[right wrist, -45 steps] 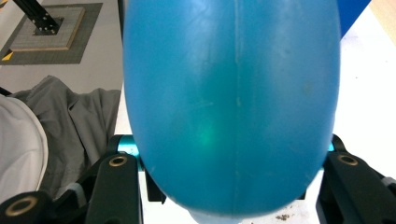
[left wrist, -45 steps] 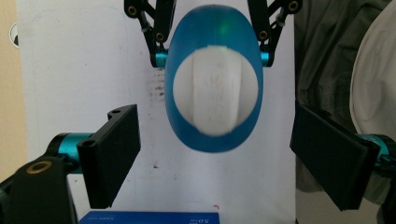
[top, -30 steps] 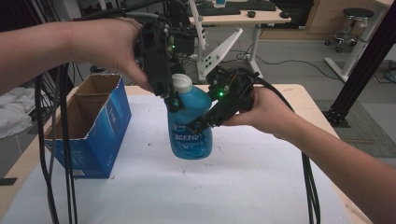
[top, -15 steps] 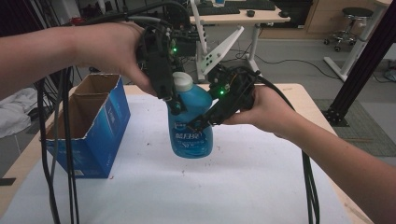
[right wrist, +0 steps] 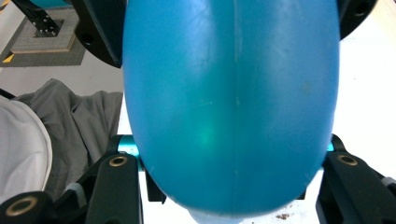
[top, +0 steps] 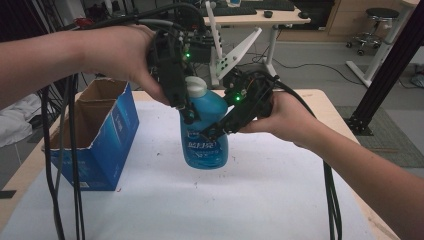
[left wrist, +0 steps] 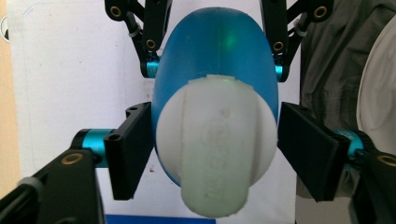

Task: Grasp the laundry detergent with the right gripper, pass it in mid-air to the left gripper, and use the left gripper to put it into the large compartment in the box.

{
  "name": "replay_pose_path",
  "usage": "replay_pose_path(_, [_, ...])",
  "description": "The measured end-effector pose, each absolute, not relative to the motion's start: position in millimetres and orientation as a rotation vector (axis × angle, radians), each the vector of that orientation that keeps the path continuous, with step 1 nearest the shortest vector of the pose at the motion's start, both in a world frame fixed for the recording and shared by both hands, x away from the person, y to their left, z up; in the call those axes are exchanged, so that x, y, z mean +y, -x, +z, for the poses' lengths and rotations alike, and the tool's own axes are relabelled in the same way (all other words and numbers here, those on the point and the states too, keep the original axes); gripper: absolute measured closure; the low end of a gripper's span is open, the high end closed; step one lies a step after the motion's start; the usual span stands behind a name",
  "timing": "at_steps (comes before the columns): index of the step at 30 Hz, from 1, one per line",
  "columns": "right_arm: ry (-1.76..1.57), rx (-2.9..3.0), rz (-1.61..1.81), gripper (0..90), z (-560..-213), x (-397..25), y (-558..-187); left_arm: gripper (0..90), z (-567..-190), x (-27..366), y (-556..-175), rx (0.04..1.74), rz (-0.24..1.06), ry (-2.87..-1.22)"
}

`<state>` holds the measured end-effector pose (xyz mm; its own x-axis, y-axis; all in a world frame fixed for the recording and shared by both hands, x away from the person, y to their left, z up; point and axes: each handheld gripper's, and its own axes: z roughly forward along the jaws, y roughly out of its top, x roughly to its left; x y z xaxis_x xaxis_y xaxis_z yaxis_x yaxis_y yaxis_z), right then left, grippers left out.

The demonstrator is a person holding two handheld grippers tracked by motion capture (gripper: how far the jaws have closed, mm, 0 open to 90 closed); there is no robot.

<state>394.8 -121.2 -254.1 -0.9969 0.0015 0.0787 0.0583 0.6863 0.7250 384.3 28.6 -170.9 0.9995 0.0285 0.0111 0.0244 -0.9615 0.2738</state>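
Blue bottle (top: pixel 205 132) with the white cap (top: pixel 194 89) was up in the air above the white bench (top: pixel 260 200), just right of the open cardboard box (top: pixel 95 135). Compared with a second earlier it hadn't really gone anywhere: same spot beside the box, maybe tipped a hair more, and both claws in the same places on it. So my guess was the lift had stalled into a hold, or a handover was being sorted out, rather than the bottle travelling toward the box yet.

Left claw (top: pixel 186 112) came down from above by the bottle's neck. In the left gripper view its pads (left wrist: pixel 128 156) sat either side of the cap and shoulder (left wrist: pixel 215 154); the near one looked to be touching, the far one seemed to have a sliver of gap, so I couldn't tell if it was truly clamped. Right claw (top: pixel 212 132) reached in from the far side of the bottle from the box, and its jaws hugged the blue body (right wrist: pixel 233 102) on both sides, gripping it as far as I could see.

Room-wise: the box's near wall stood close to the bottle, so any swing that way would need height to clear the rim. Away from the box the bench was bare, with its edge well off.
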Motion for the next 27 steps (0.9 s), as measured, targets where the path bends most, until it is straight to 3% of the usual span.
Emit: replay_pose_path(27, [0.061, -2.816, -1.21, 46.3, -253.4, -118.8, -392.6, 34.1, -172.0, 27.1, -383.2, 0.038, 0.044, -2.86])
